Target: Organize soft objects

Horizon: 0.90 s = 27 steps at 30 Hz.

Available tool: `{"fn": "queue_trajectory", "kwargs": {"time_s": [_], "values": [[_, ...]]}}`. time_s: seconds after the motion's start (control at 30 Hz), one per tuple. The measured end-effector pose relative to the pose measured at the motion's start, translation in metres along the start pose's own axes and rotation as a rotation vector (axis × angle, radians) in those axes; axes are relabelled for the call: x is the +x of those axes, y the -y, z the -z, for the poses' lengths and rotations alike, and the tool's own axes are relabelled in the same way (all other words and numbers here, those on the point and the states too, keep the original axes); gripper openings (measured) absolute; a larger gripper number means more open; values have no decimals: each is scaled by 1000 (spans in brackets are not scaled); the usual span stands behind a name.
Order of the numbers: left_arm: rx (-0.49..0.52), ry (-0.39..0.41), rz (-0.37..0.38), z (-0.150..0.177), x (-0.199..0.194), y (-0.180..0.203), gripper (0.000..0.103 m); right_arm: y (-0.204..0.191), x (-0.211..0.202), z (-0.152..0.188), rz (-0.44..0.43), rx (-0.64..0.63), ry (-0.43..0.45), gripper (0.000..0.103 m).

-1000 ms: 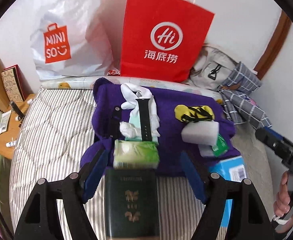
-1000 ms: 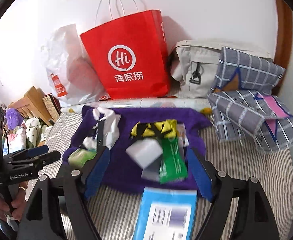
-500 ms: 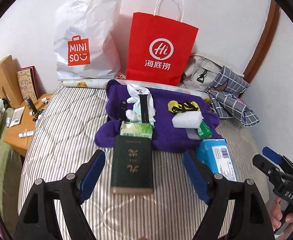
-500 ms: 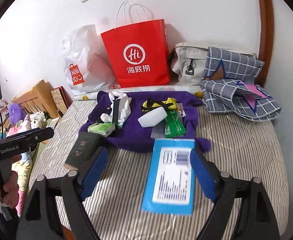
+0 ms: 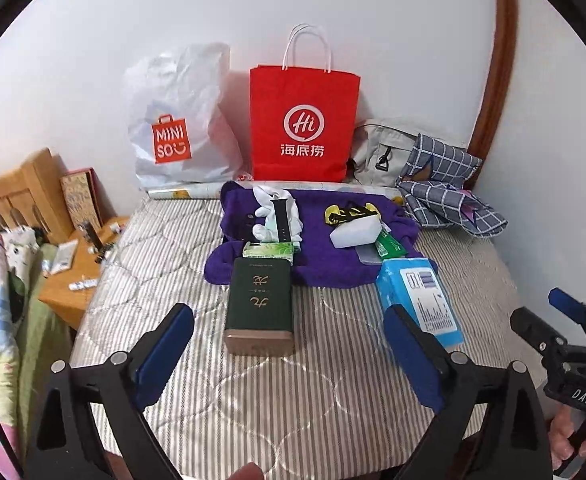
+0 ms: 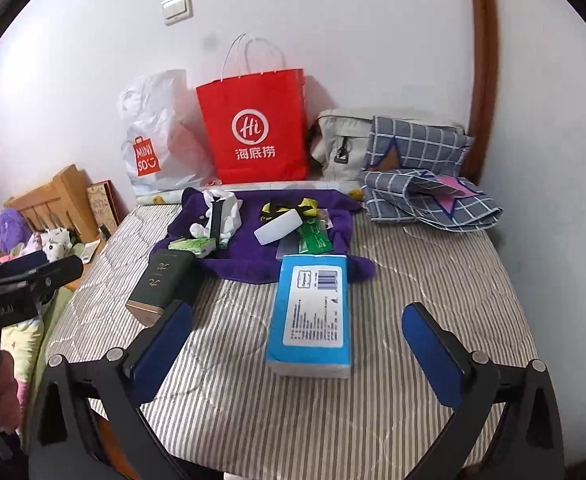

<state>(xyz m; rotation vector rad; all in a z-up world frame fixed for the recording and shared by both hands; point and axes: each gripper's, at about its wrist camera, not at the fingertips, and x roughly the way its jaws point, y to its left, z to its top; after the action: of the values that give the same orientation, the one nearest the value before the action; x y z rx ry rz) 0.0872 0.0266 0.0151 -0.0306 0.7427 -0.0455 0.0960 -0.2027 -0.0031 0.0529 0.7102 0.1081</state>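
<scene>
A purple towel [image 5: 321, 256] [image 6: 253, 256] lies on the striped bed and carries white gloves [image 5: 267, 204] with a black strap, a green tissue pack [image 5: 269, 249], a white block [image 5: 355, 233] and a green packet [image 5: 389, 244]. A dark green box [image 5: 260, 300] [image 6: 165, 280] and a blue tissue pack [image 5: 417, 300] [image 6: 313, 312] lie in front of it. My left gripper [image 5: 289, 352] is open and empty above the near bed. My right gripper [image 6: 297, 348] is open and empty, just short of the blue pack.
A red paper bag [image 5: 303, 124], a white MINISO bag [image 5: 177, 136], a beige bag [image 5: 381, 148] and grey checked cloth [image 5: 449, 192] stand along the wall. A wooden bedside table [image 5: 77, 276] sits left of the striped mattress [image 5: 293, 400].
Both grippers have pulled back from the towel toward the near bed edge and risen. The items now look smaller and farther. Nothing was picked up.
</scene>
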Motion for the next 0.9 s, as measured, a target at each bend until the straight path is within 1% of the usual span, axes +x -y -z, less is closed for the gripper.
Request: {"fn": "queue_trajectory", "kwargs": {"time_s": [0.1,0.2,0.4,0.63,0.9], "values": [[11,15,2,8,-14,6,98,1,-11,5,-1,22,3,103],[3,29,6,15,-26,10,98,-2,-24,12,13,11,21,103],[9,58,5,31,-47,18,98,-5,-47,28,10,5,42,103],[20,75,-4,44,-61,26,98,-4,-65,43,6,13,50,103],[26,88,-7,52,-70,31,98,-3,-77,49,11,8,63,103]]}}
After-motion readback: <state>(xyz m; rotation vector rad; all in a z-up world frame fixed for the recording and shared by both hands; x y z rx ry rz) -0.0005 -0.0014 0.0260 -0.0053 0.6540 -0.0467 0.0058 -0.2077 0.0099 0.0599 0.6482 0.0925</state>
